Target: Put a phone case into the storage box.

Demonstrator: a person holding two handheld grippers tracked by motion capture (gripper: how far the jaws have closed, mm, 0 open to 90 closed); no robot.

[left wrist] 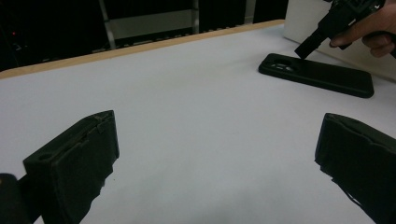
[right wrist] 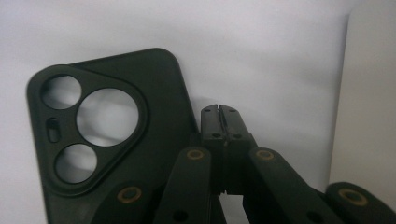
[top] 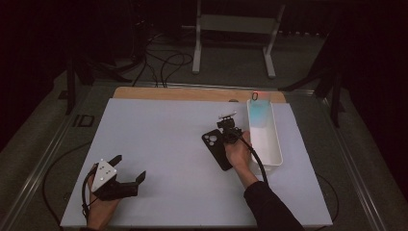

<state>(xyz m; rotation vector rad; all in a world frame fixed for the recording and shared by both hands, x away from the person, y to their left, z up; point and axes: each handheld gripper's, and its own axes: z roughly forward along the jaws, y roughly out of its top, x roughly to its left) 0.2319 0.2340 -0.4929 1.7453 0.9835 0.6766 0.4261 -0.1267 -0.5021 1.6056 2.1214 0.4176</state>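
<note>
A black phone case [top: 217, 149] [left wrist: 317, 74] lies flat on the white board [top: 159, 144], camera cut-outs up, just left of a white tray [top: 276, 144]. My right gripper [top: 225, 137] [left wrist: 302, 50] points down at the board beside the case's camera end, on the tray side. In the right gripper view its jaws [right wrist: 222, 111] are shut pad against pad, with nothing visible between them, right beside the edge of the case [right wrist: 107, 140]. My left gripper [top: 130, 166] [left wrist: 217, 119] rests at the board's near left, wide open and holding nothing.
The long white tray [left wrist: 308, 18] [right wrist: 373, 116] runs front to back at the board's right; something teal-tinted [top: 259, 110] stands at its far end. A metal frame [top: 235, 29] and cables [top: 163, 62] lie on the floor beyond the table.
</note>
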